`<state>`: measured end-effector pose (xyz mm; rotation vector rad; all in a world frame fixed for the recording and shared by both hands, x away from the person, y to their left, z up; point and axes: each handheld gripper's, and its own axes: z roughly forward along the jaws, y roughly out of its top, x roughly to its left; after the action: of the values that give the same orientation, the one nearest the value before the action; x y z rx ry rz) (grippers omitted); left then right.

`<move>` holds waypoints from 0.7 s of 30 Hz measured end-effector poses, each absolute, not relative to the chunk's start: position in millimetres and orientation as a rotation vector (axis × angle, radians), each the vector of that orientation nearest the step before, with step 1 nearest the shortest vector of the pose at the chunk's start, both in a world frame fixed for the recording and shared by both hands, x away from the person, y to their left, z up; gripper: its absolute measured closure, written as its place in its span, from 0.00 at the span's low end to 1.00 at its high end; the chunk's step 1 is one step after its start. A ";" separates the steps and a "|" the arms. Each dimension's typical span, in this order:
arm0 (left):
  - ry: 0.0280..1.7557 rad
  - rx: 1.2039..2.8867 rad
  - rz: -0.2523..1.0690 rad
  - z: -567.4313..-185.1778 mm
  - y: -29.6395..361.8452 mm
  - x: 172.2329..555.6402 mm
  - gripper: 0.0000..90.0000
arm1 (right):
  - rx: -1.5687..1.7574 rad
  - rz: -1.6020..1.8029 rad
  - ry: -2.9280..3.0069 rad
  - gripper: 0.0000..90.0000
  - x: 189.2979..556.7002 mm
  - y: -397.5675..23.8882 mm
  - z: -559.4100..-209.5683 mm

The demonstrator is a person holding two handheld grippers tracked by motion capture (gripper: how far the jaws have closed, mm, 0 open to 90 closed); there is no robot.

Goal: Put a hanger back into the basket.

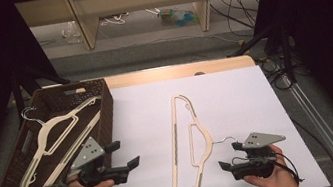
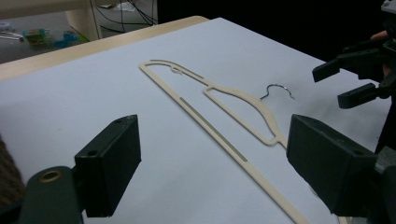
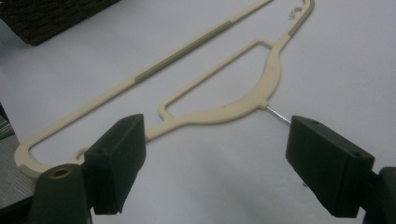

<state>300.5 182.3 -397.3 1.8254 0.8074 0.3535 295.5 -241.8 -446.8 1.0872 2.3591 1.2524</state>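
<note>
our right claw, jaws apart and empty, sits just right of the cream plastic hanger lying lengthwise on the white counter; our left claw, also spread, is farther.

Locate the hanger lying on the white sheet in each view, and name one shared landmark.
High view: hanger centre, running lengthwise.
Left gripper view: diagonal, beyond the jaws.
Right gripper view: diagonal, above the jaws.
Shared landmark: its metal hook, pointing toward the right gripper.
</note>
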 end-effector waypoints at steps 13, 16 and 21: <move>0.805 1.816 0.352 -421.8 175.4 291.0 0.19 | 1.090 1.247 2.382 0.24 295.6 -241.6 -447.8; 0.795 1.833 0.352 -427.0 173.2 289.7 0.18 | 1.114 1.247 2.368 0.23 294.9 -241.4 -448.4; 0.799 1.846 0.331 -433.4 170.5 289.1 0.18 | 1.130 1.224 2.372 0.23 296.3 -239.0 -448.6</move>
<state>289.1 170.5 -433.4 1.8457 0.7990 0.3307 296.3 -239.0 -448.6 1.1302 2.3721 1.2239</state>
